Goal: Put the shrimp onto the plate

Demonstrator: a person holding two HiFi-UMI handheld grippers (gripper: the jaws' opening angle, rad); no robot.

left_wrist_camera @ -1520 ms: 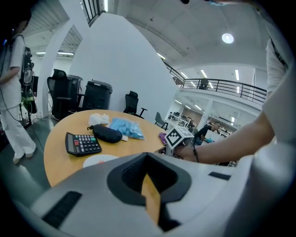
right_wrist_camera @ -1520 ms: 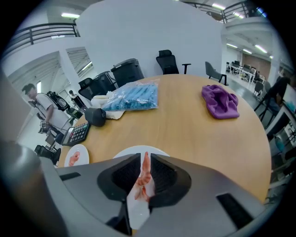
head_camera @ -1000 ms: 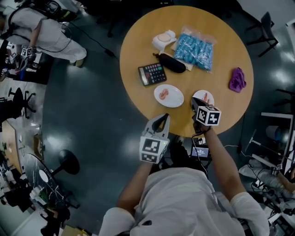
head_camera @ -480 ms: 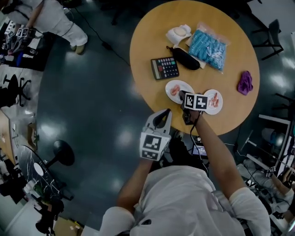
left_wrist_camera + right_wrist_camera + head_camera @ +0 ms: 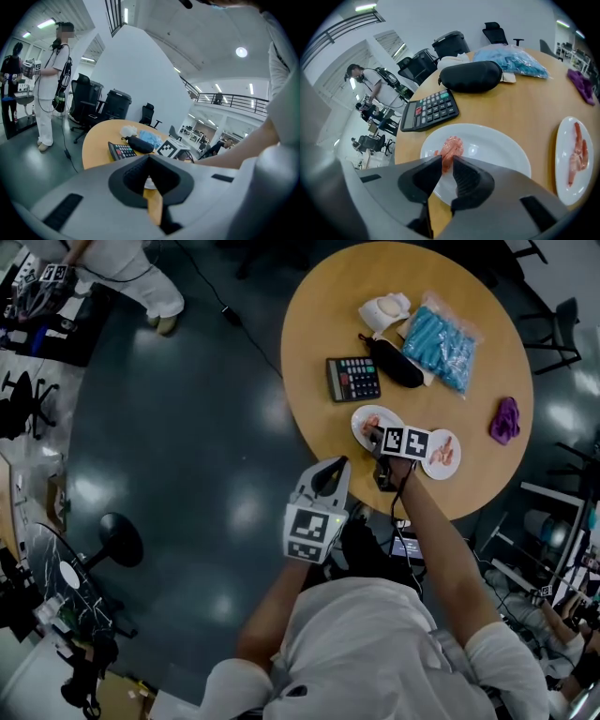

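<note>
Half-done, prob.: L gripper hangs off the bench's near edge, fingers pressed together, empty; R gripper pinches a shrimp between its fingers on left plate. Right plate holds more shrimp; goal plate unclear.

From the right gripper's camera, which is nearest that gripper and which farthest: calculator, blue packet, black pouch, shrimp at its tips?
1. shrimp, at the right gripper tips.
2. calculator, beyond, to the left.
3. black pouch, behind the calculator.
4. blue packet, farthest, back right.
</note>
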